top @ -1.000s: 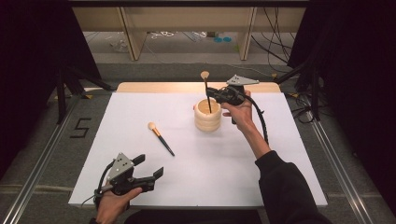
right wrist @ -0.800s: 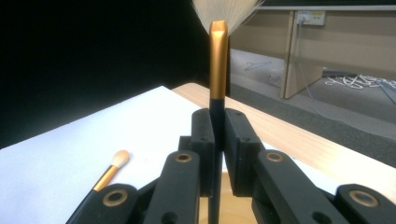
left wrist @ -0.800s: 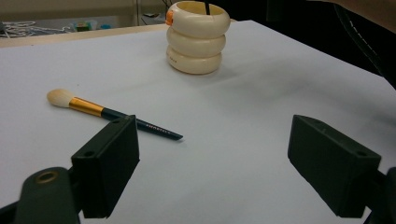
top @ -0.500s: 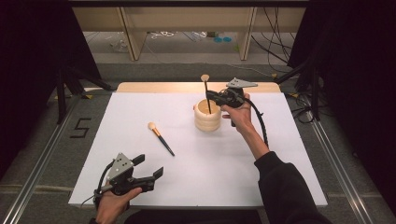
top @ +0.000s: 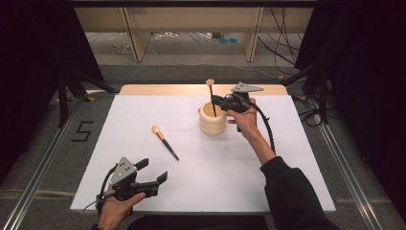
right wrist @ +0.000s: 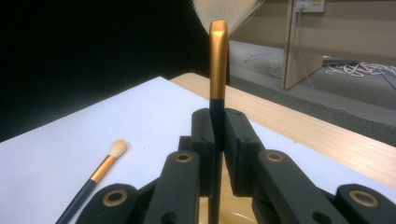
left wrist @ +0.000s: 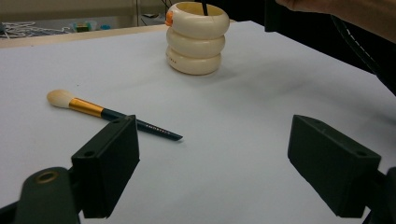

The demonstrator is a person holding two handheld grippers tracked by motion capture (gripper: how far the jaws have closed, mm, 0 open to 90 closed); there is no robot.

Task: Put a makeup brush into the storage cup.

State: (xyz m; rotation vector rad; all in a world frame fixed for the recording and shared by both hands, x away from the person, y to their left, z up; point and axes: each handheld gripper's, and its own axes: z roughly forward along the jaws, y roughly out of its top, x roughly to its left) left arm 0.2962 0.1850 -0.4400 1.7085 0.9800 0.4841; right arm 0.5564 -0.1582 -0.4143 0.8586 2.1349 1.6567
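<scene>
This looks like a recording lab. Black curtains [top: 28, 57] flank the white-covered table [top: 287, 158]. Loose cables [top: 282, 33] cross the grey floor [top: 191, 60] at the upper right.

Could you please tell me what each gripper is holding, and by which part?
The right gripper clamps an upright makeup brush by its dark handle, just below the gold ferrule. The left gripper holds nothing.

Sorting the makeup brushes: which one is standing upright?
The brush clamped in the right claw, handle inside the cream holder; the other brush lies flat.
</scene>
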